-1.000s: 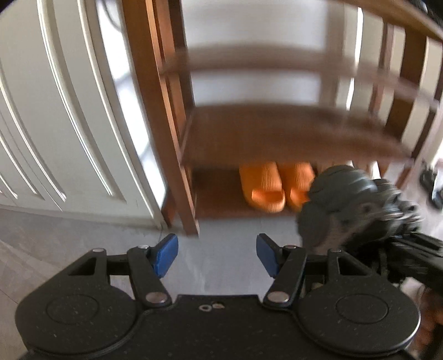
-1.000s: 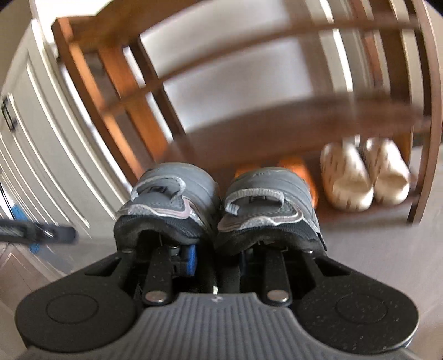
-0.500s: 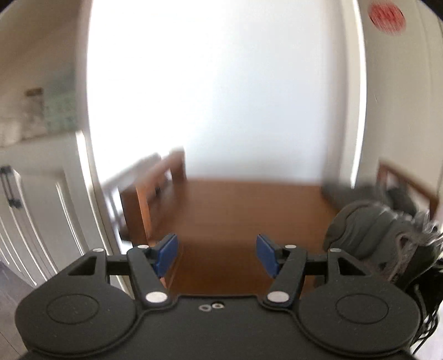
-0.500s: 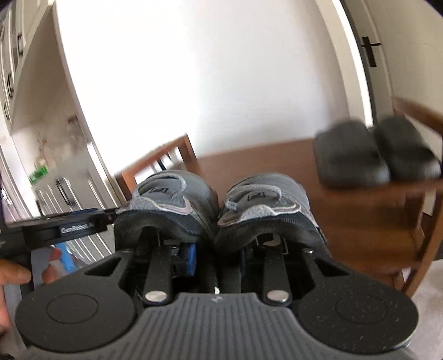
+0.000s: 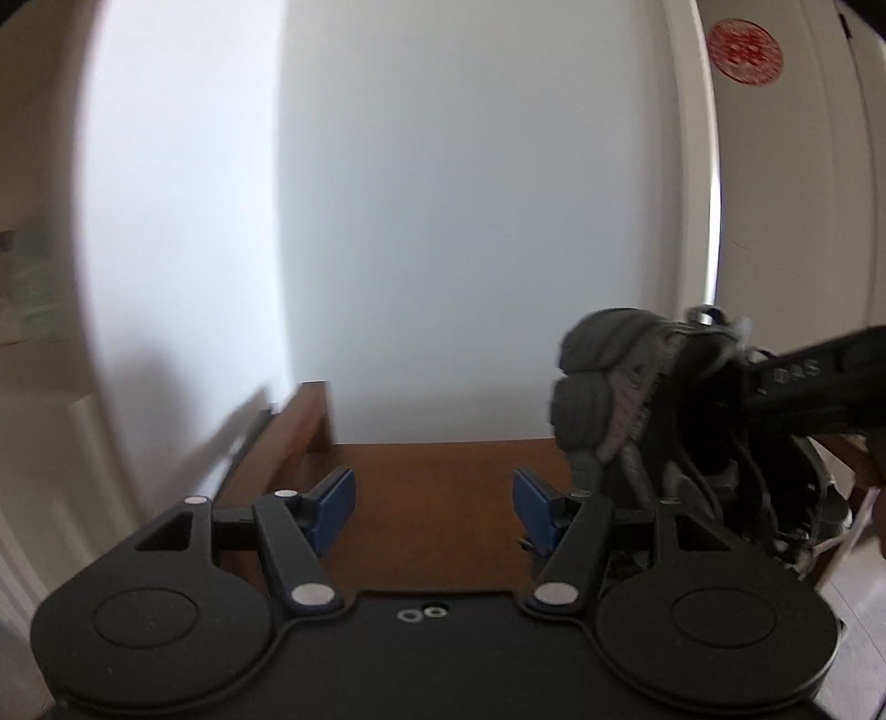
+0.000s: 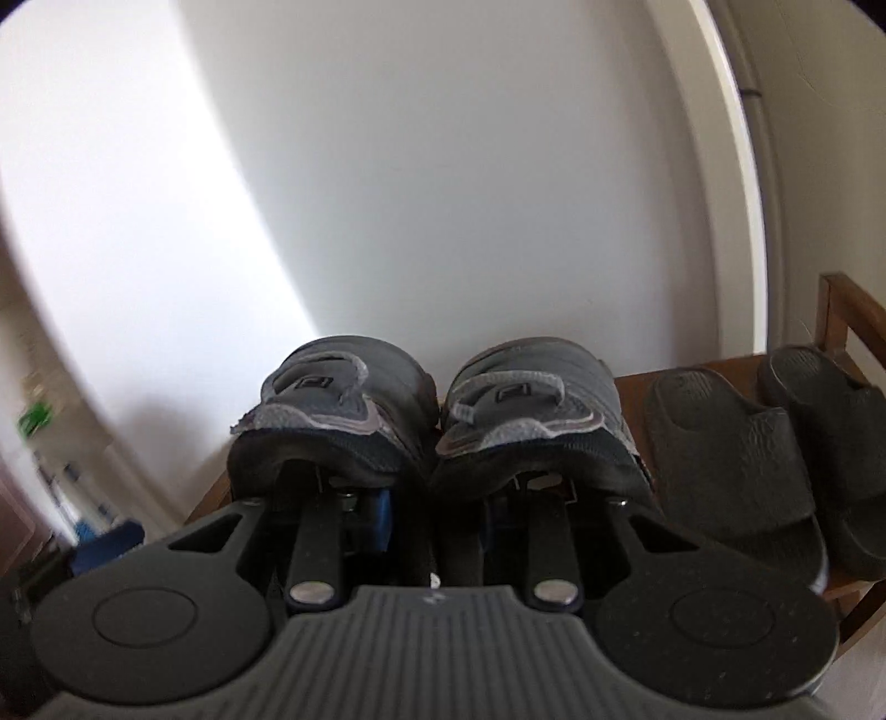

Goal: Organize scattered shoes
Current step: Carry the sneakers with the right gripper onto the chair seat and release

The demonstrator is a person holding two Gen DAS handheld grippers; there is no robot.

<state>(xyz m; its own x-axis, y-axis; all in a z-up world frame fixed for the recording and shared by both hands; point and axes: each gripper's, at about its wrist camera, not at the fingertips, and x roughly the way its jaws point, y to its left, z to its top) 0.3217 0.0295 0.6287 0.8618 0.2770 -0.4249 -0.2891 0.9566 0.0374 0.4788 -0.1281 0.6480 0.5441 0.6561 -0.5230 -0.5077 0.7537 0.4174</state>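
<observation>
Grey mesh and synthetic leather: one pair of sneakers point(image 6: 437, 410), side by side, toes pointing away toward the white wall point(image 6: 443, 166), heels near. Carried by the right gripper point(image 6: 434, 515), one finger pushed into each shoe's opening and the jaws drawn together on the two inner collars, so both shoes travel as a single unit. From the left wrist view the pair point(image 5: 626, 399) sits at the right, over the wooden top shelf point(image 5: 443, 498) of the shoe rack; whether the soles touch the wood cannot be told.

Handling, as judged: light, soft uppers over stiffer rubber soles; not fragile, not slippery. The padded collars give under the clamp (the shoes may sag or swing toe-down if tipped). The inner heel collars, where they are held now, look the best place to grip both at once.

Adjacent: a pair of black slide sandals point(image 6: 775, 459), just right of the sneakers on the same shelf, toes also toward the wall.

Left gripper point(image 5: 432, 507): fingers spread apart, nothing between them, above the bare left part of the shelf.

Beyond: a door frame point(image 5: 692, 166) at right, and a red round sticker point(image 5: 745, 47) on the door.
</observation>
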